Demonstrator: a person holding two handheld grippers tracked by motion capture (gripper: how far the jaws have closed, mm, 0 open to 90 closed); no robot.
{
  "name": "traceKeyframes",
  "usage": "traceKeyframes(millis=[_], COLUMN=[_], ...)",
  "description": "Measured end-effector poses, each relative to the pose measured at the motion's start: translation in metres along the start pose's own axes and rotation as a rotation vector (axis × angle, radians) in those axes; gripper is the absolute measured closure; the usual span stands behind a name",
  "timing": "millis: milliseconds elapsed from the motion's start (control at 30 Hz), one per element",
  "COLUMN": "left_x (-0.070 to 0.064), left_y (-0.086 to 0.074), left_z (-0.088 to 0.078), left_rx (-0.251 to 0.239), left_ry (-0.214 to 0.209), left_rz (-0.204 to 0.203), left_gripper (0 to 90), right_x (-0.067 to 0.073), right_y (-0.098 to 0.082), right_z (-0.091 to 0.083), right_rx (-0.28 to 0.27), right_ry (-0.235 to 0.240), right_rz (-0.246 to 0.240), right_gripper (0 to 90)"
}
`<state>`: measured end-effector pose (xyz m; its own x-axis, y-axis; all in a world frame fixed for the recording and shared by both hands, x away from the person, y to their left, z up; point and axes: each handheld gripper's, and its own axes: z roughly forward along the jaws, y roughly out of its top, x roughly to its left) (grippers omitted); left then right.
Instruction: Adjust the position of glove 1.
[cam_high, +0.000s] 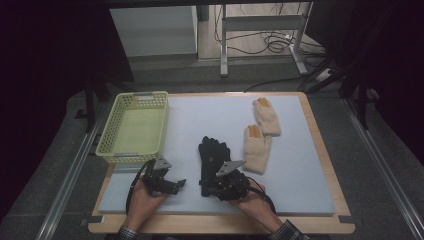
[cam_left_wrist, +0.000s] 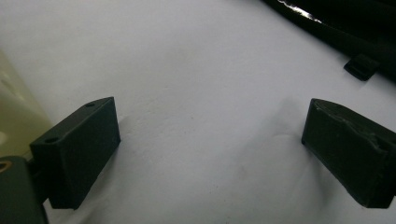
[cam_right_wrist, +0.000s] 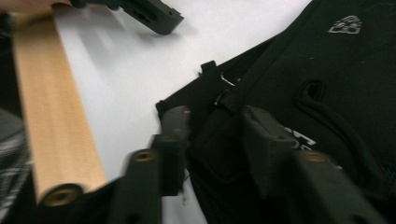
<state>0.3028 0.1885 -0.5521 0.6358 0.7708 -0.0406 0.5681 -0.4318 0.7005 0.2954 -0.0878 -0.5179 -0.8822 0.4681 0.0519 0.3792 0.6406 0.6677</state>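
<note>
A dim room with cables on the floor beyond a wooden table (cam_high: 320, 150), which is covered by a pale grey mat (cam_high: 295, 165). All places below are given relative to the black glove.

Far to the glove's left and a little farther from the person, a yellow basket (cam_high: 110, 135) sits empty at the mat's edge. Nearer, just left of the glove's cuff end, the left gripper (cam_high: 176, 185) hovers low over bare mat. In the left gripper view its jaws stand wide apart with nothing between them, and a dark edge of the glove (cam_left_wrist: 362, 65) crosses the top right corner.

The black glove (cam_high: 212, 160) lies flat near the middle of the mat's near half. Its long axis runs away from the person, fingers pointing to the far side and cuff toward the person. The right gripper (cam_high: 220, 189) sits on the cuff end, so it is the nearer of the two. In the right gripper view its jaws are drawn close around a fold of the cuff (cam_right_wrist: 219, 140), apparently pinching it. That view is blurred, so how firm the hold is cannot be told.

To the glove's right, just beside it, lies a cream glove (cam_high: 257, 147) with orange fingertips. A second cream glove (cam_high: 266, 116) lies farther right and farther from the person.

The right hand (cam_high: 252, 202) and gripper cover the cuff from above. Whether the black shape is one glove or two stacked is hard to make out.
</note>
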Motion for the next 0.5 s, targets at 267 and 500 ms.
traceKeyframes(millis=[267,500], left_x=[0.000,0.000], left_y=[0.000,0.000], left_z=[0.000,0.000], left_rx=[0.000,0.002], left_ry=[-0.001,-0.002], left_rz=[-0.001,0.001], left_gripper=[4.3,4.3], right_x=[0.003,0.007], right_y=[0.009,0.032], right_z=[-0.010,-0.019], right_rx=[0.000,-0.059], right_ry=[-0.026,0.026], right_rz=[-0.001,0.006], right_gripper=[84.4,83.8])
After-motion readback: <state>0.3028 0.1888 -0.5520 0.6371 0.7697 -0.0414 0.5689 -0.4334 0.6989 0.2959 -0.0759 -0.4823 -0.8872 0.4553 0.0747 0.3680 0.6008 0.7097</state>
